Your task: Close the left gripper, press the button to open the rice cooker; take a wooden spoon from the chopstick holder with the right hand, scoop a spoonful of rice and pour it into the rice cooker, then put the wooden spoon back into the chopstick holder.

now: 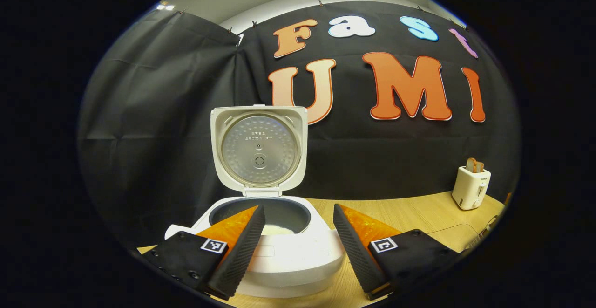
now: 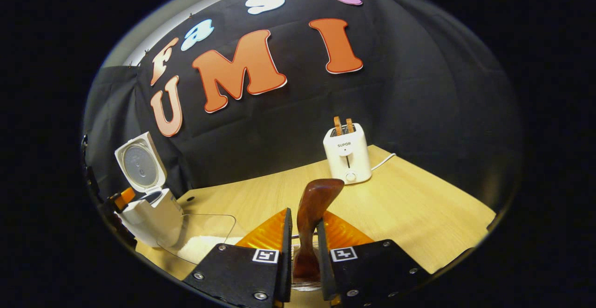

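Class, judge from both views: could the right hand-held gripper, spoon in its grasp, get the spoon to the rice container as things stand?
Probably yes. The right hand-held gripper clamps the wooden spoon, and bare table lies between it and the clear rice container; nothing visibly blocks the way.

table | rice cooker | toaster | clear container

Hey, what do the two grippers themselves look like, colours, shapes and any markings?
The left gripper and the right gripper look alike: two wedge-shaped fingers with translucent orange bodies, black ribbed rubber pads on the inner faces, and black screwed mounting blocks at the base. Each block carries a small square black-and-white marker.
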Demonstrator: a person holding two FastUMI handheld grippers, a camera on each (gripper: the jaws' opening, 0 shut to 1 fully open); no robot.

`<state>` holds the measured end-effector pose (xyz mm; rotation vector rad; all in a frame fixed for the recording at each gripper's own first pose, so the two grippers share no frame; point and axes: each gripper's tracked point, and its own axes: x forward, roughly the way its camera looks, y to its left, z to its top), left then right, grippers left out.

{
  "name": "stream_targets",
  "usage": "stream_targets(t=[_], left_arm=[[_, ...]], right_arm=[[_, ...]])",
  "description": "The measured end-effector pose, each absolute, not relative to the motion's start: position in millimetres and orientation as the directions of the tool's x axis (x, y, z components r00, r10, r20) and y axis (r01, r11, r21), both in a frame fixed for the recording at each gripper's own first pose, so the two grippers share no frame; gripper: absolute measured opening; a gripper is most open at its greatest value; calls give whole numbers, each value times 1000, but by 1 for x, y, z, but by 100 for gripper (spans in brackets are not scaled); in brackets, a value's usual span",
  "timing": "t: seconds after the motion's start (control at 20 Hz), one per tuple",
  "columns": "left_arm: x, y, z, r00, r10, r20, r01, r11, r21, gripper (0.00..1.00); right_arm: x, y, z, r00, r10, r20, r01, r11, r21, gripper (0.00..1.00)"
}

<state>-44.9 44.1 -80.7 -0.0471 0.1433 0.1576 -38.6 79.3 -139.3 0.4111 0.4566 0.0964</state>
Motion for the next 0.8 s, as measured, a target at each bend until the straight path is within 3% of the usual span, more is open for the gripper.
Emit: stream_targets(t=[0.15, 0.2, 0.25, 0.3, 0.55, 0.8], left_arm=[[-42, 45, -68, 980, 160, -121, -164, 986, -24, 96], [-35, 50, -64, 980, 161, -117, -165, 986, -31, 94], [-31, 52, -60, 981, 156, -112, -161, 986, -40, 95], [-28, 52, -57, 982, 152, -111, -158, 986, -48, 94], [-6, 67, -21, 985, 146, -93, -150, 988, -37, 95], [14, 105, 9, 975, 208, -79, -210, 978, -10, 94]], right_arm=[[-39, 56, -146, 895, 114, -432, 54, 932, 358, 43], [-38, 50, -145, 896, 109, -430, 61, 930, 362, 43], [-40, 40, -148, 899, 102, -426, 70, 927, 370, 35], [-39, 38, -144, 905, 101, -414, 69, 924, 376, 46], [-34, 7, -117, 935, 32, -353, 80, 952, 296, 68], [-24, -23, -82, 965, -40, -261, 92, 977, 191, 82]])
